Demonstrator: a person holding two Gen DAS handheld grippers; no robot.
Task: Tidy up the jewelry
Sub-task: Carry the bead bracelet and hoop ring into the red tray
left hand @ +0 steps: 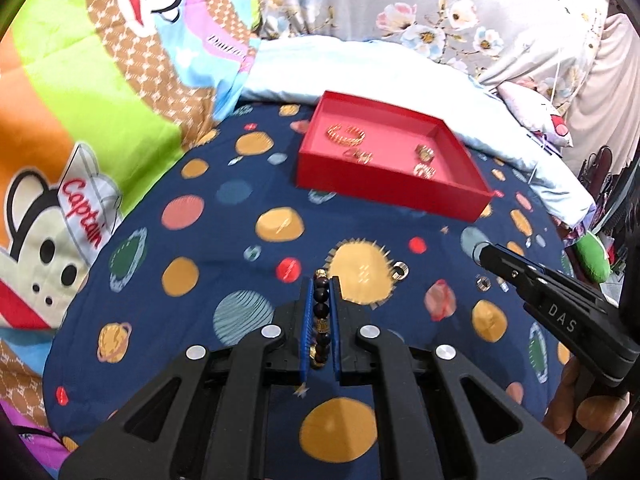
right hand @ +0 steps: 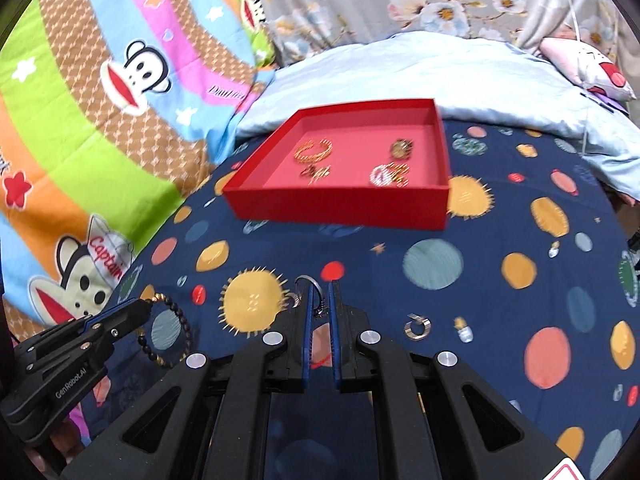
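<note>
My left gripper is clamped on a beaded bracelet of dark round beads with gold spacers, the strand running lengthwise between the blue pads; from the right wrist view its loose loop sags just above the planet-print bedsheet. I judge the bracelet light, limp and probably elastic-strung, its beads hard and smooth, so it should roll and slip if pinched on one bead only; a hold across several beads, as here, looks secure. My right gripper stands nearly together on a thin silver hoop, apparently nipping its wire; a small ring lies touching the left finger. The hoop is stiff, light and slippery, and is best taken across the wire. An open silver ring lies near right of that gripper, a small charm just beyond it. The red box, far centre on the bed, already holds a gold bangle and further gold pieces, too blurred to name.
</note>
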